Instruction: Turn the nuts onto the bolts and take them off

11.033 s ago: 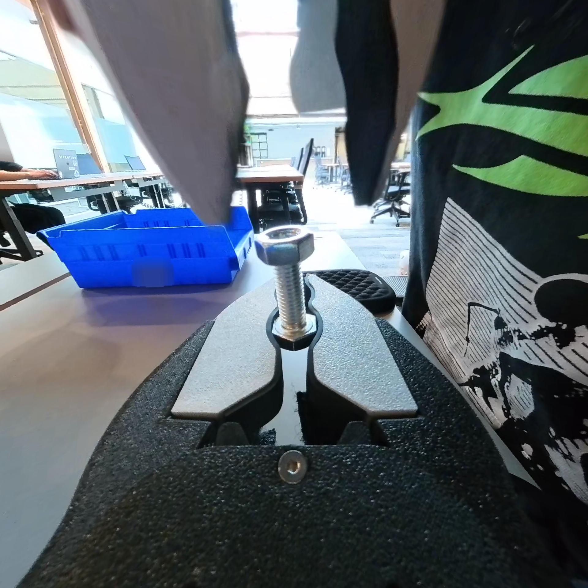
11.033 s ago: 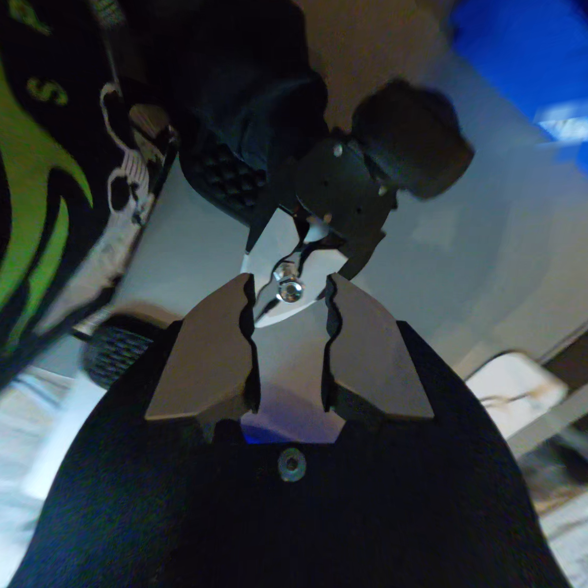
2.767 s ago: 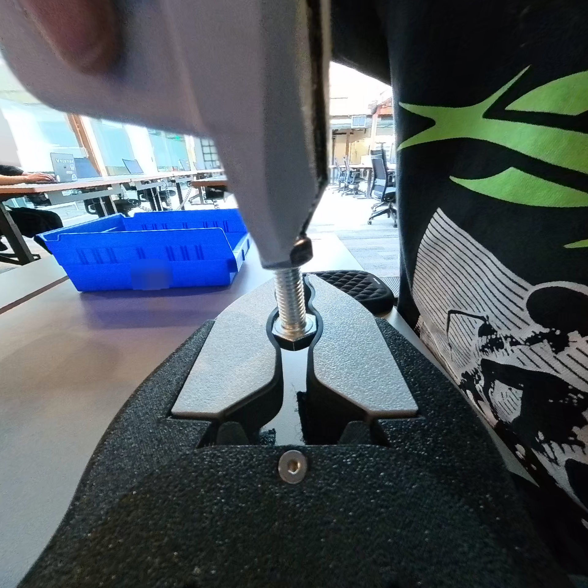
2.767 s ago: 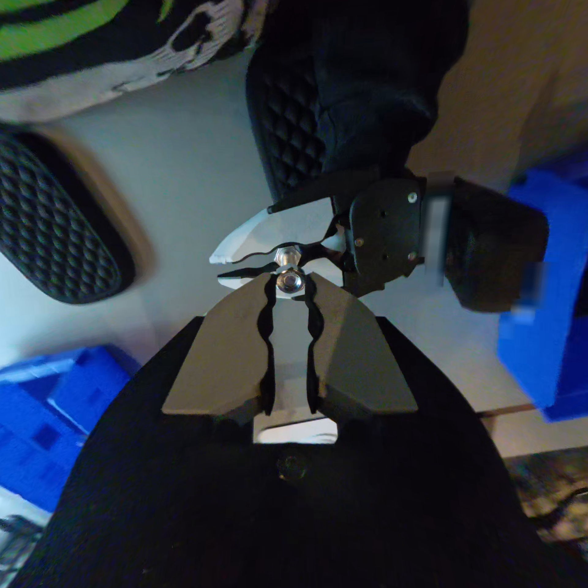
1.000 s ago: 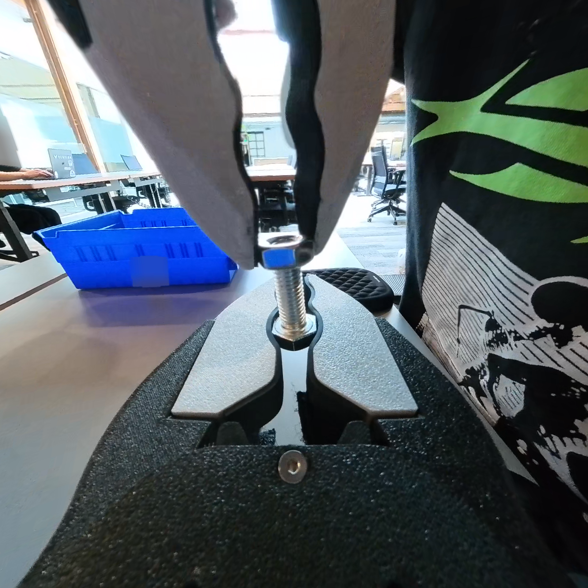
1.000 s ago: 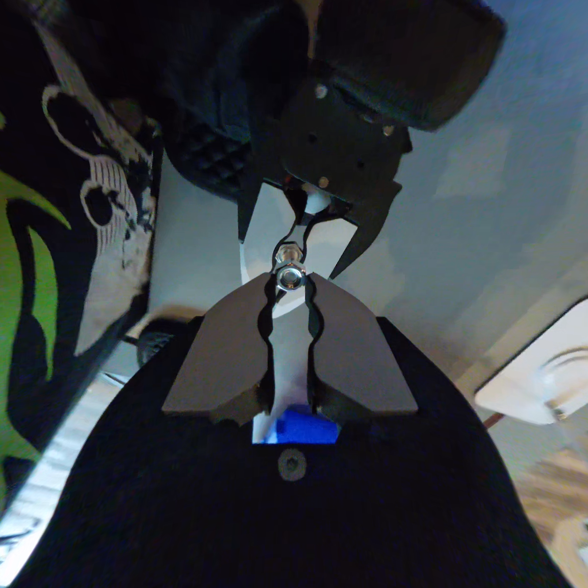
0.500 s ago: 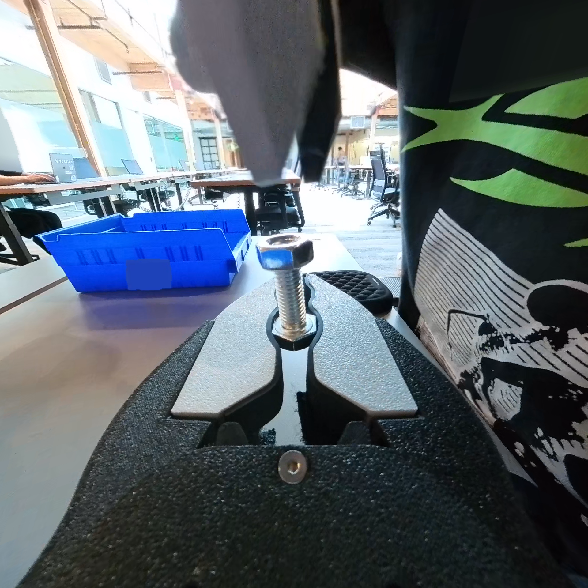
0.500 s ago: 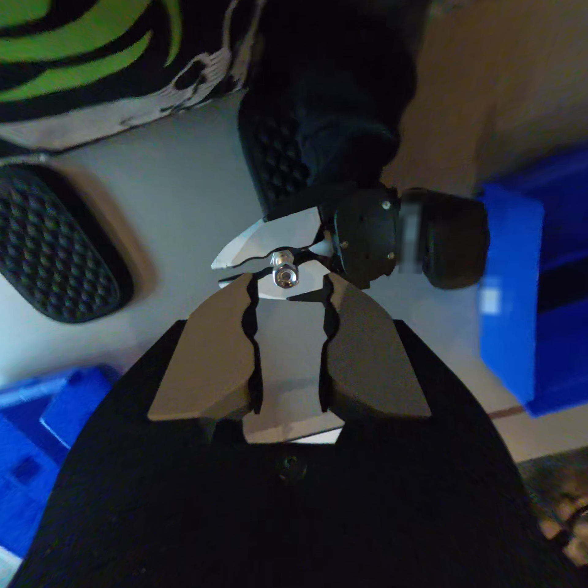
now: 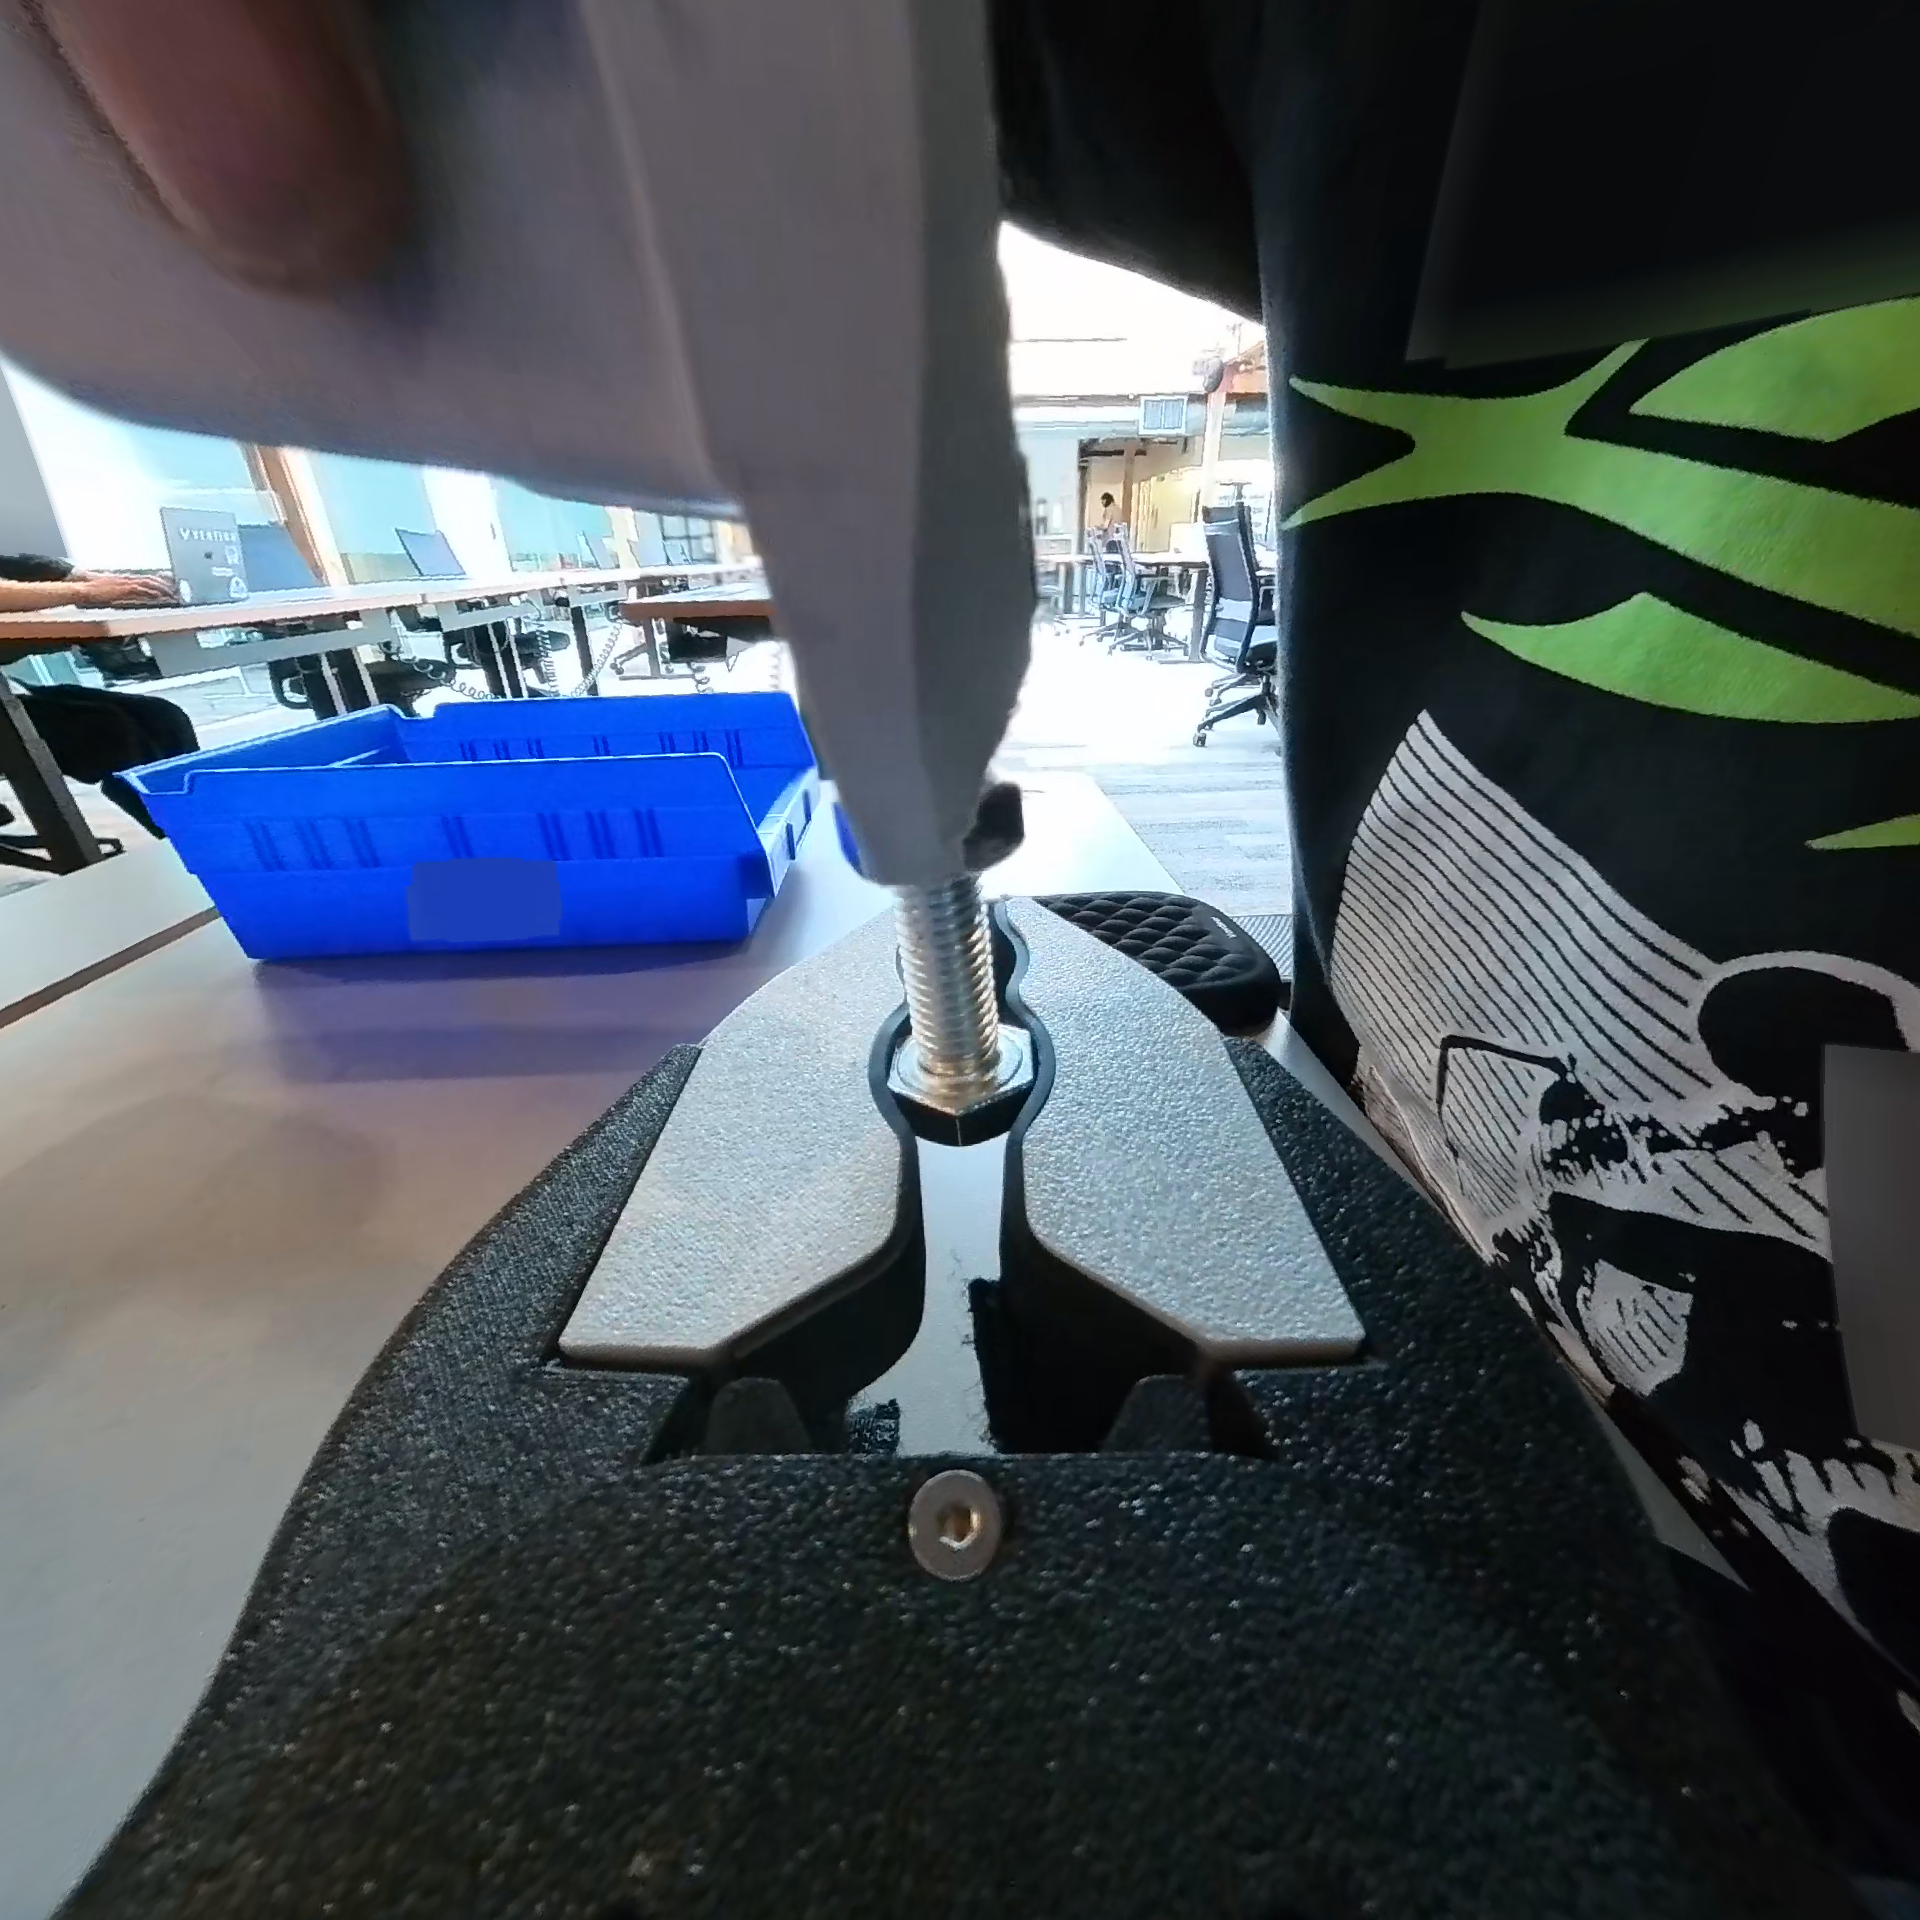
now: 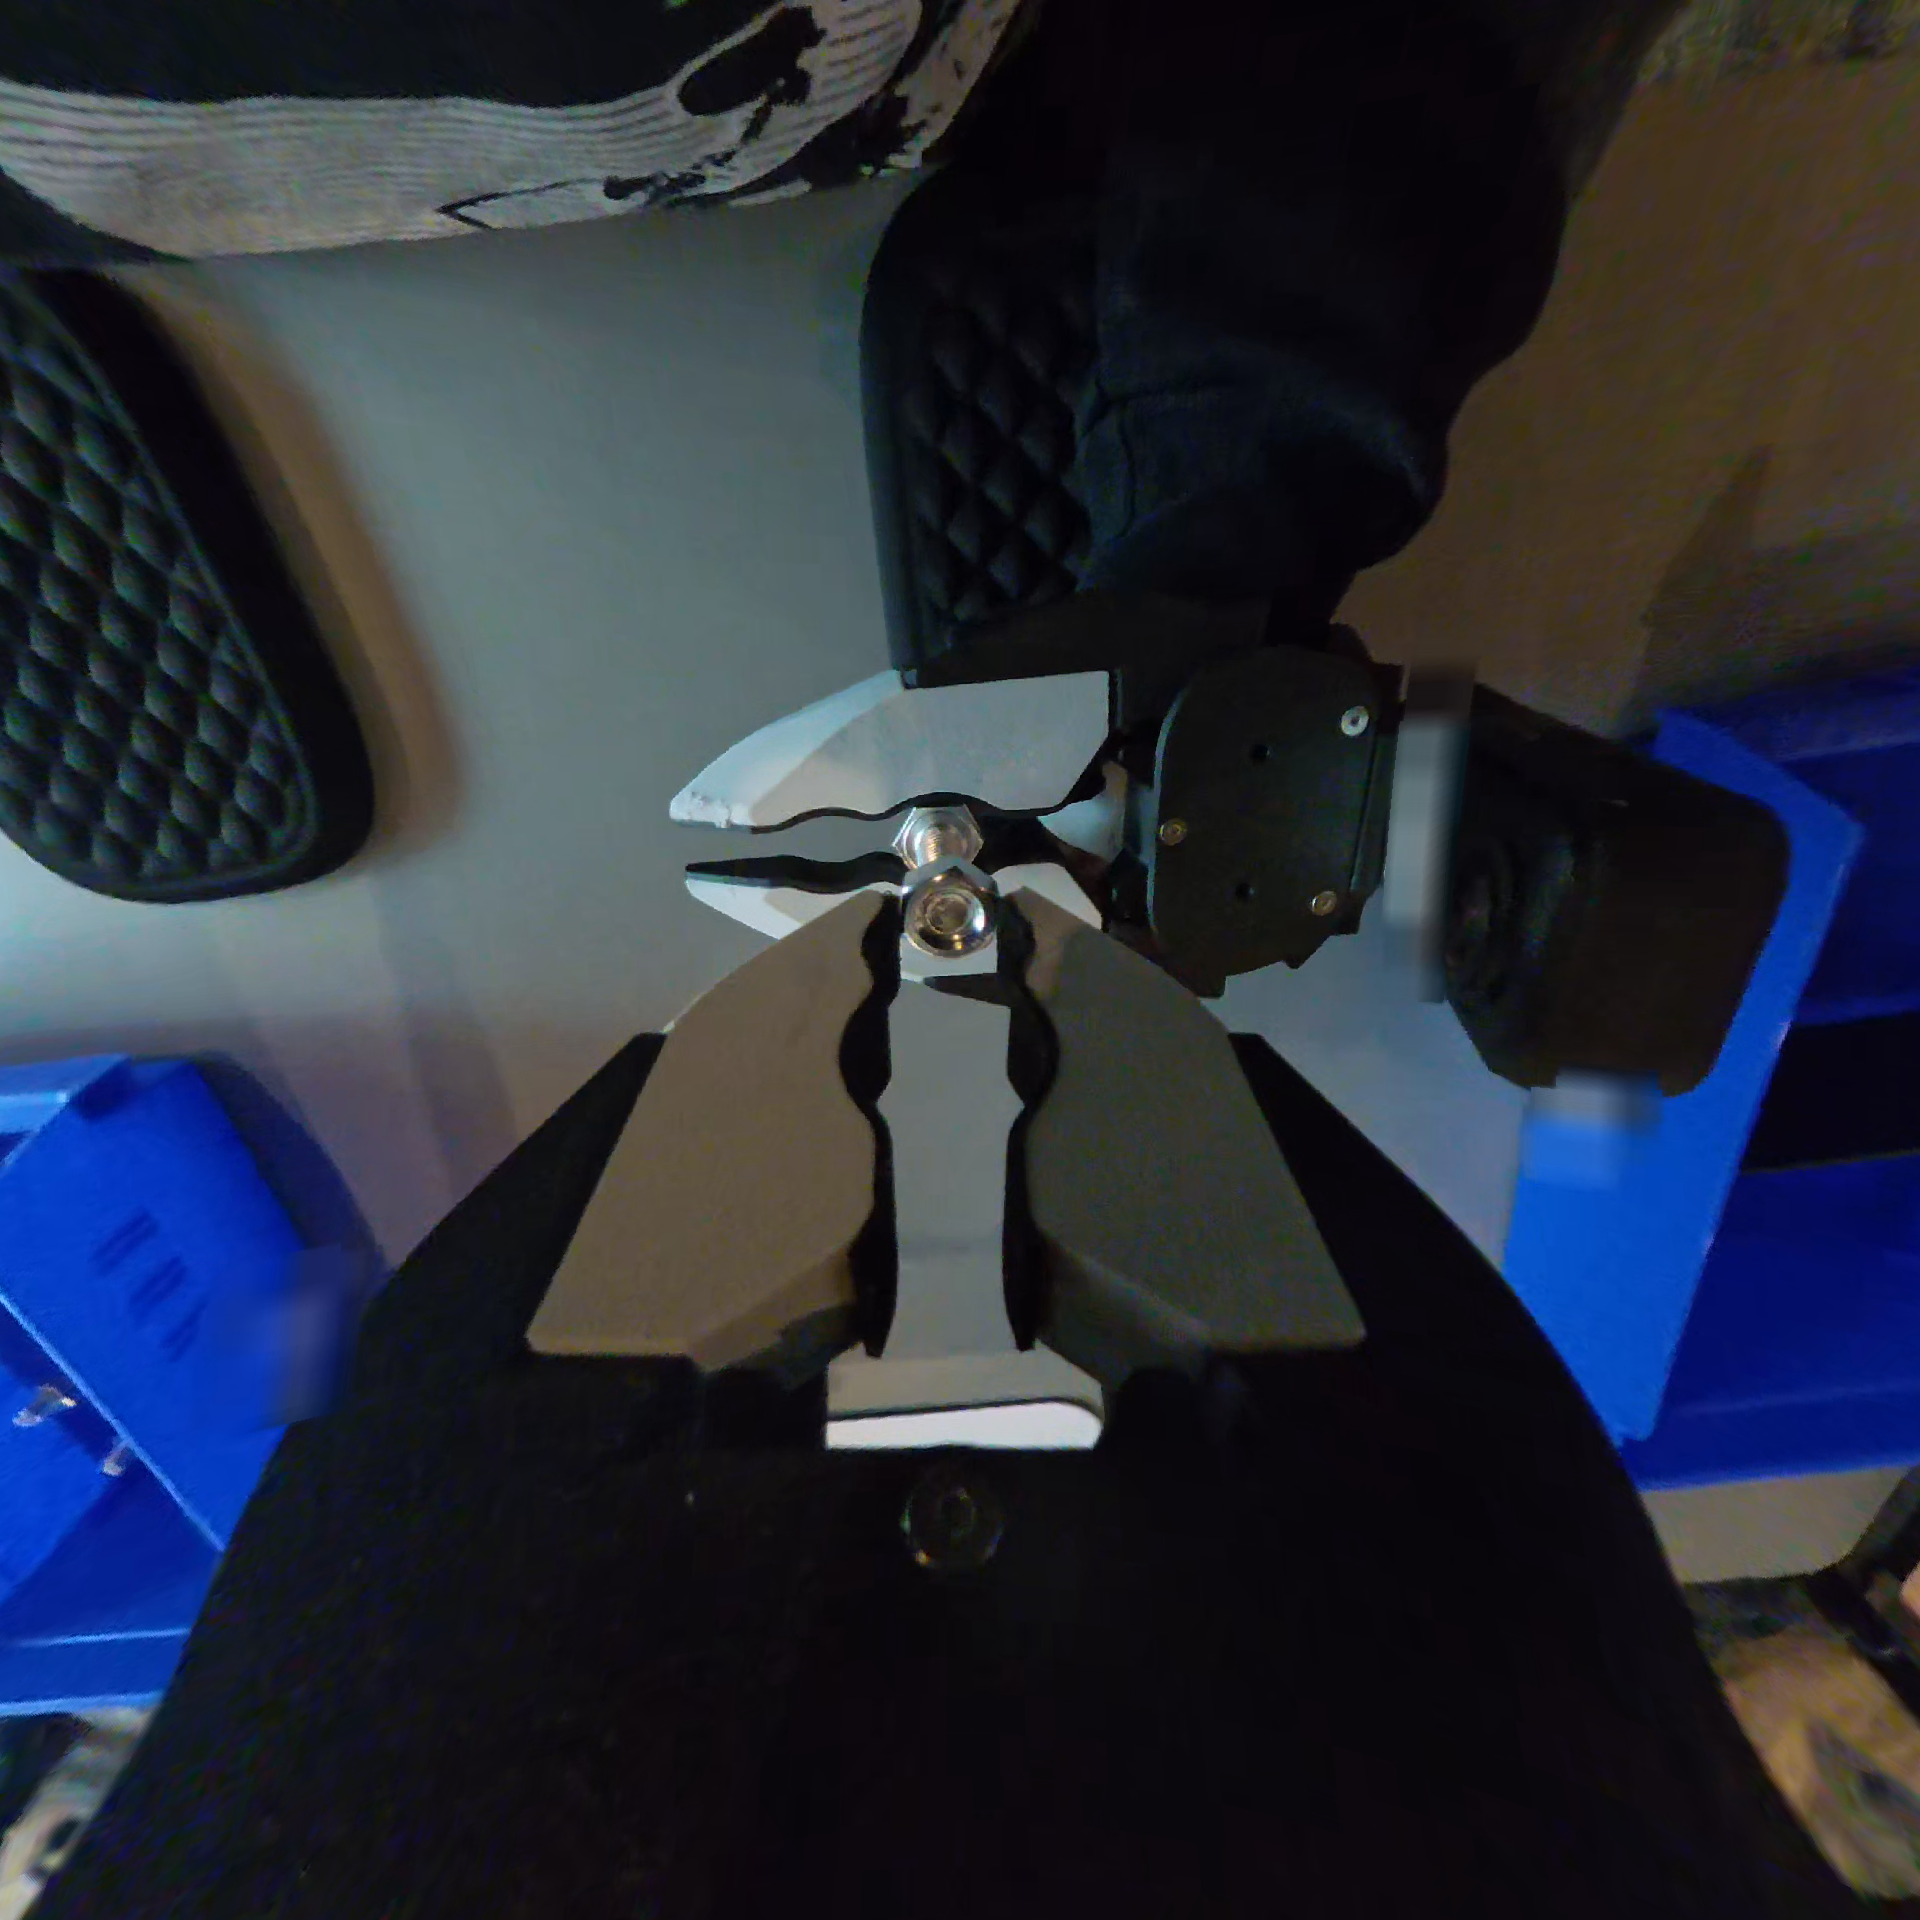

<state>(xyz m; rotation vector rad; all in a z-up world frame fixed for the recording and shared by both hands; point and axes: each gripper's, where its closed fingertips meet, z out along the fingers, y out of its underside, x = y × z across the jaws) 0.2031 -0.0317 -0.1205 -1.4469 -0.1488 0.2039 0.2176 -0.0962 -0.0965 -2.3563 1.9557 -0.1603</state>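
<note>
Left gripper (image 9: 961, 997) clenched on a hex nut (image 9: 961, 1081) threaded on an upright bolt (image 9: 948, 987), right gripper (image 10: 945, 925) above, grasping the bolt head, blue bin (image 9: 499, 831) beyond on the bench (image 9: 208, 1143).

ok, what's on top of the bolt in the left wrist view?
The right claw sits over the bolt and hides its head there. In the right wrist view the head shows between its fingertips. The nut is clamped in the left claw.

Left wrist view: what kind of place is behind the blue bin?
Probably an open-plan office: long desks with laptops, rolling office chairs, and large windows behind the blue bin.
</note>
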